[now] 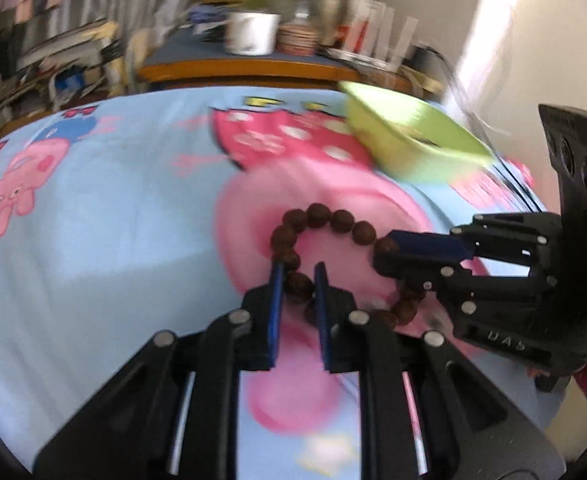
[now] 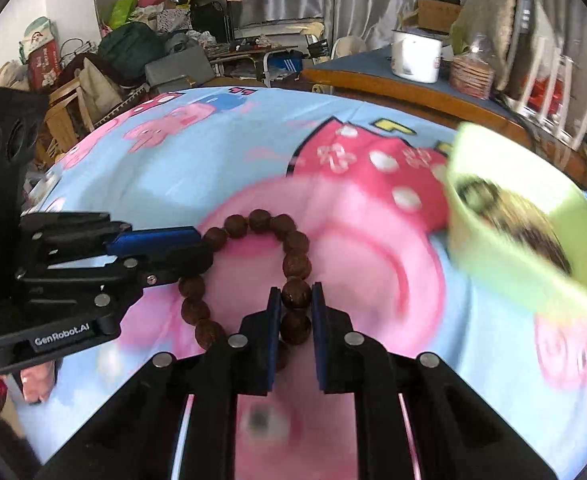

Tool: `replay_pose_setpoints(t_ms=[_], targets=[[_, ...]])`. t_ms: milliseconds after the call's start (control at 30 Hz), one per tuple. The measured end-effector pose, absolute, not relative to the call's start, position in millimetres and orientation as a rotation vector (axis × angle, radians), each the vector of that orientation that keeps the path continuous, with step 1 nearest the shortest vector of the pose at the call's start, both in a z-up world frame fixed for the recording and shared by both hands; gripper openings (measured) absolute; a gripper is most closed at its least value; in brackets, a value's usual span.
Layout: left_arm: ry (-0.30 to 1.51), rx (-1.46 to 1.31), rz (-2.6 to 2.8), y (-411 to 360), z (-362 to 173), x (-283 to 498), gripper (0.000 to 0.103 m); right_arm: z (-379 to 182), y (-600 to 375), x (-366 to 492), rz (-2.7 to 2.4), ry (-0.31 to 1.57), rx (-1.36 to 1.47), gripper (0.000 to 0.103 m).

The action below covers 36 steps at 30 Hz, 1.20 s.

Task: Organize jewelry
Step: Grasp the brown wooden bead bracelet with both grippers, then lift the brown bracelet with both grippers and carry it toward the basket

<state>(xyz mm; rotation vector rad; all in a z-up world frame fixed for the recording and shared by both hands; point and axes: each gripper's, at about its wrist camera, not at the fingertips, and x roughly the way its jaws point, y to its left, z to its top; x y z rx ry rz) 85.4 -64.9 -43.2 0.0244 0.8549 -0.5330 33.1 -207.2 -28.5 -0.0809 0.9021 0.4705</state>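
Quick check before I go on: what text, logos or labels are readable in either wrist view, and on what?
"GenRobot.AI": body of the left hand-held gripper, seen from the right wrist.
"DAS", rest cut off or blurred: body of the right hand-held gripper, seen from the left wrist.
Yellow letters on the blue cartoon bedsheet: partly hidden, unreadable.
Red bag print: too small.

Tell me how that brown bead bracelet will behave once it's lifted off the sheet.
The bead bracelet is strung from separate round beads, so it probably sags where unsupported. The left gripper and right gripper pinch opposite sides, likely keeping it spread. Round beads may slip between flat pads.
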Motion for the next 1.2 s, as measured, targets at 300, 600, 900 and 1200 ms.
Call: replay_pose_setpoints(t_ms=[300,600,900,1200], targets=[[0.873,0.059,-0.707,-101.3,-41.2,2.2,0.015,-29.2,-264.5,-80.1,0.379,0.853,0.073,0.000],[0.835,0.149,-0.733,-133.9,-43.1,-24.9,0.016,-32.9,-294.7,-108.9,0.237,0.811,0.163,0.000],[0.842,0.110,-0.687,-123.1,-45.1,-19.7,0.038,-39.9,-298.1,-108.1,0.235,0.792,0.234,0.000],[0.855,0.081,-0.671,-121.2,-47.3,-17.2,0.041,-37.5,-269.5,-112.9,0.252,0.763,0.114,0.030]])
